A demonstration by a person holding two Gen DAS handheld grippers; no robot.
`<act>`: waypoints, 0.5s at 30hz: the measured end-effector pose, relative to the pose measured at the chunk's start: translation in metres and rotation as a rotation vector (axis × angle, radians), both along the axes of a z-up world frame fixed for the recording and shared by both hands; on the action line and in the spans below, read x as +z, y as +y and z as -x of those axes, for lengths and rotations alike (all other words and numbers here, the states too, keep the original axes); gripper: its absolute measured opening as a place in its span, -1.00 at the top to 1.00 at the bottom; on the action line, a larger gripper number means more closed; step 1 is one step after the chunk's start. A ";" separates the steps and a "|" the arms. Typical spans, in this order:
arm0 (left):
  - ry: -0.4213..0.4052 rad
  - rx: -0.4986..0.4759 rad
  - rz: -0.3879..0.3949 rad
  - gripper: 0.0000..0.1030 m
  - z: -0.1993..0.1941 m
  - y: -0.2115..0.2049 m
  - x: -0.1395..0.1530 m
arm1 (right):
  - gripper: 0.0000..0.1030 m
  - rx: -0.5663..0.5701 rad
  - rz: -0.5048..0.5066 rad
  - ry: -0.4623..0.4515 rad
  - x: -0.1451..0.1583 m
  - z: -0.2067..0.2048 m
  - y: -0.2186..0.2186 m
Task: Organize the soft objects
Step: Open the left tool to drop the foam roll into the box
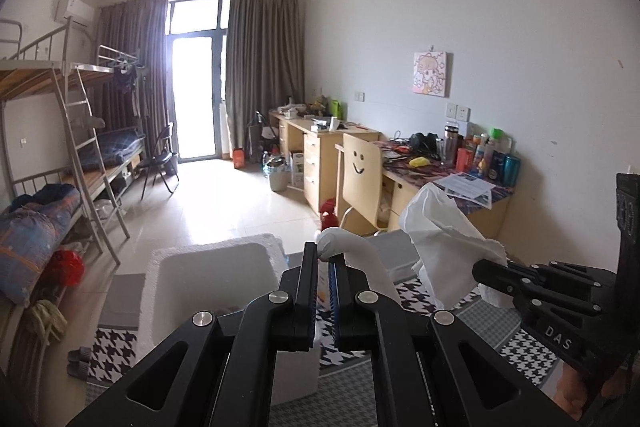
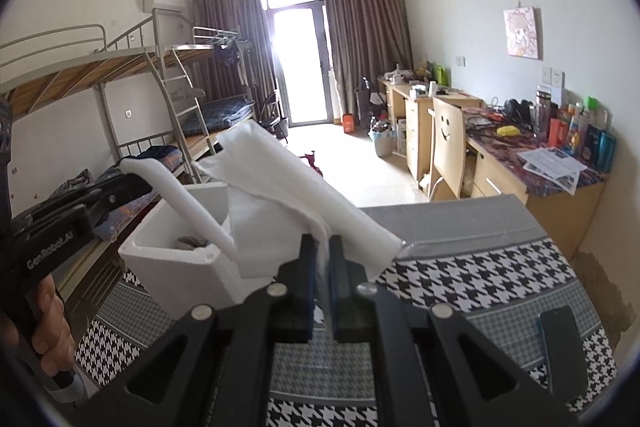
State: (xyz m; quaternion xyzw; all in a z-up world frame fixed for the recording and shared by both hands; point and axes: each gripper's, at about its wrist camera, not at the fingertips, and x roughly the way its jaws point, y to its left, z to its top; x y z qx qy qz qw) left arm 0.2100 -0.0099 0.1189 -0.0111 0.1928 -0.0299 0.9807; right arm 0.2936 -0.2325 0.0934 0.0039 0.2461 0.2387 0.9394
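Both grippers hold one white soft foam sheet [image 1: 440, 239] up in the air above a houndstooth mat. My left gripper [image 1: 323, 261] is shut on one end of the sheet; it shows at the left of the right wrist view [image 2: 138, 183]. My right gripper [image 2: 325, 247] is shut on the other edge of the sheet [image 2: 280, 187]; it shows at the right of the left wrist view [image 1: 486, 269]. A white foam box [image 1: 192, 279] stands open just below and left; in the right wrist view the box [image 2: 176, 263] holds something grey.
The black-and-white houndstooth mat [image 2: 480, 283] lies below with a grey panel [image 2: 448, 219]. Bunk beds [image 1: 52, 147] stand left, desks [image 1: 440, 183] and a wooden chair [image 1: 362, 179] stand right. Slippers [image 1: 78, 361] lie on the floor.
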 end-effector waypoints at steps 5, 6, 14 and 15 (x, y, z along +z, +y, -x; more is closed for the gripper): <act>0.001 0.037 0.009 0.90 -0.007 0.012 0.004 | 0.84 0.020 0.015 -0.014 0.006 -0.005 0.014; -0.001 0.044 0.008 0.90 -0.008 0.014 0.004 | 0.84 0.023 0.020 -0.013 0.007 -0.007 0.017; -0.003 0.145 0.007 0.90 -0.015 0.041 0.006 | 0.84 0.048 0.040 -0.009 0.008 -0.021 0.038; -0.002 0.154 0.008 0.90 -0.016 0.044 0.005 | 0.84 0.051 0.041 -0.008 0.008 -0.023 0.041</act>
